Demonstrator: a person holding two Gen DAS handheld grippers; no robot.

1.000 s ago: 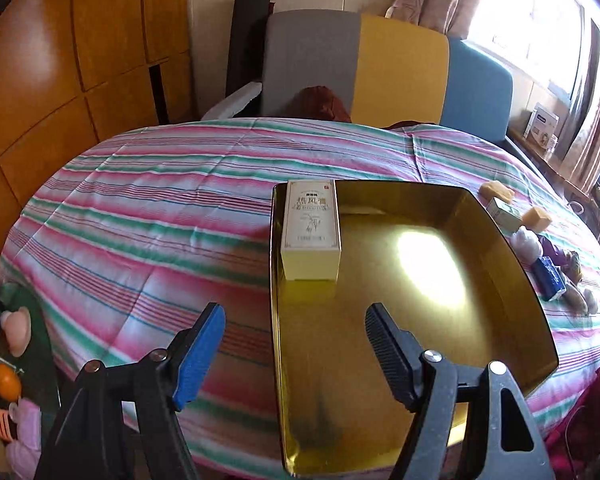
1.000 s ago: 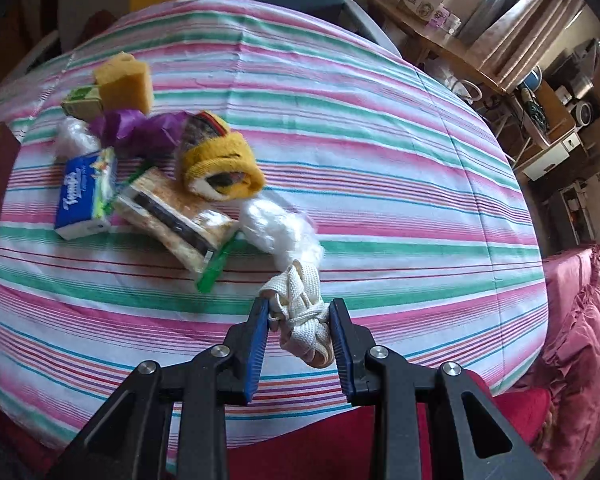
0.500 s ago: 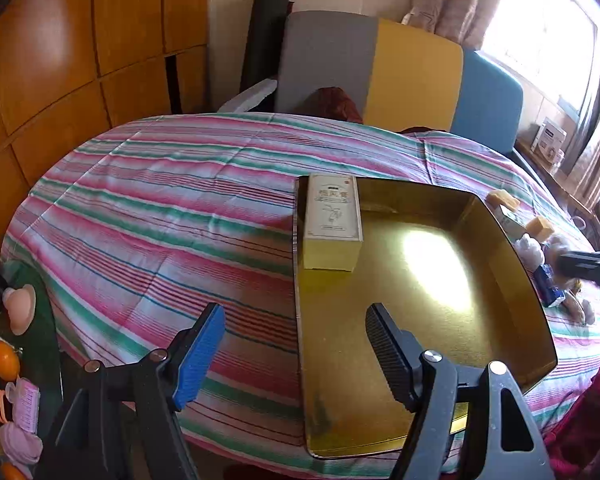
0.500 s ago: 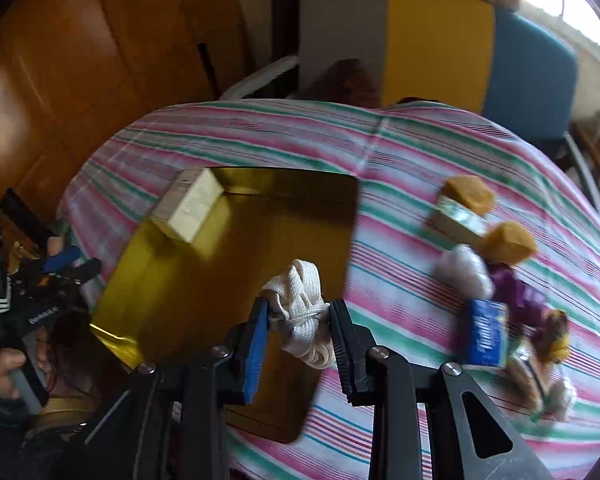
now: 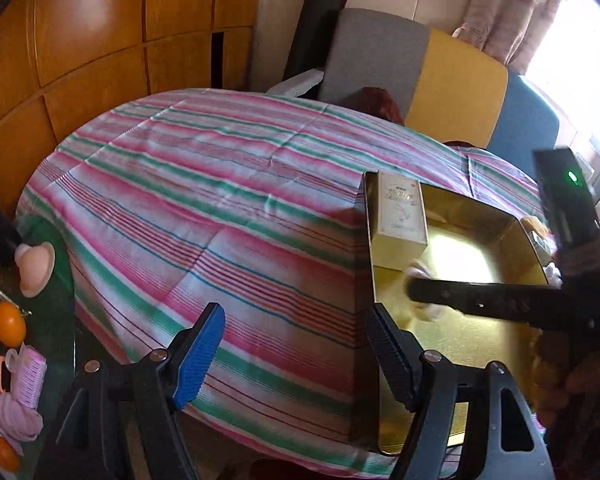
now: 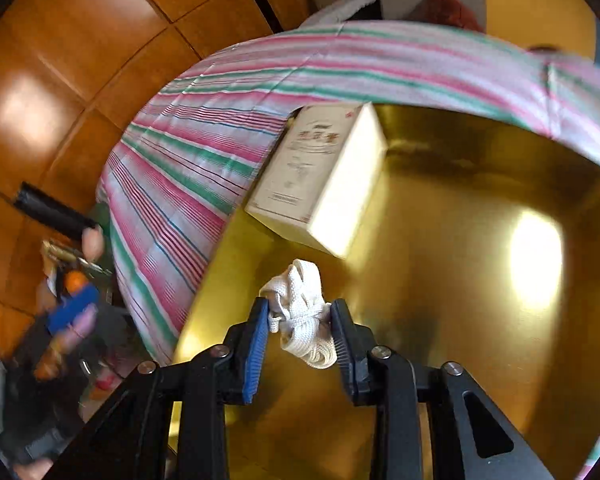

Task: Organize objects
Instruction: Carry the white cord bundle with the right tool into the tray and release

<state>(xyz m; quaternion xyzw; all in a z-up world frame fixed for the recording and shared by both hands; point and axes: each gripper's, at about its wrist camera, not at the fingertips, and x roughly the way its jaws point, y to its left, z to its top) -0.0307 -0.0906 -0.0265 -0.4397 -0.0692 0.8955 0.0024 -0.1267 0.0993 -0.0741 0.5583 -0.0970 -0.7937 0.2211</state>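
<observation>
My right gripper [image 6: 300, 316] is shut on a white bundled rope [image 6: 302, 308] and holds it over the gold tray [image 6: 480, 280]. A cream box [image 6: 320, 176] lies in the tray's far left corner. In the left wrist view the right gripper [image 5: 424, 292] reaches in from the right over the gold tray [image 5: 460, 340], with the rope [image 5: 420, 272] blurred at its tip, near the cream box [image 5: 400, 208]. My left gripper [image 5: 296, 352] is open and empty at the table's near edge, left of the tray.
The striped tablecloth [image 5: 220, 220] covers the round table. Small objects lie right of the tray [image 5: 540, 228]. A low stand with toys and oranges [image 5: 8, 328] is at the left. Chairs [image 5: 420, 68] stand behind the table, wooden panels [image 5: 80, 40] at the left.
My right gripper carried the rope from the table's right side to above the gold tray. My left gripper drew back to the left, so the tray sits further right in its view.
</observation>
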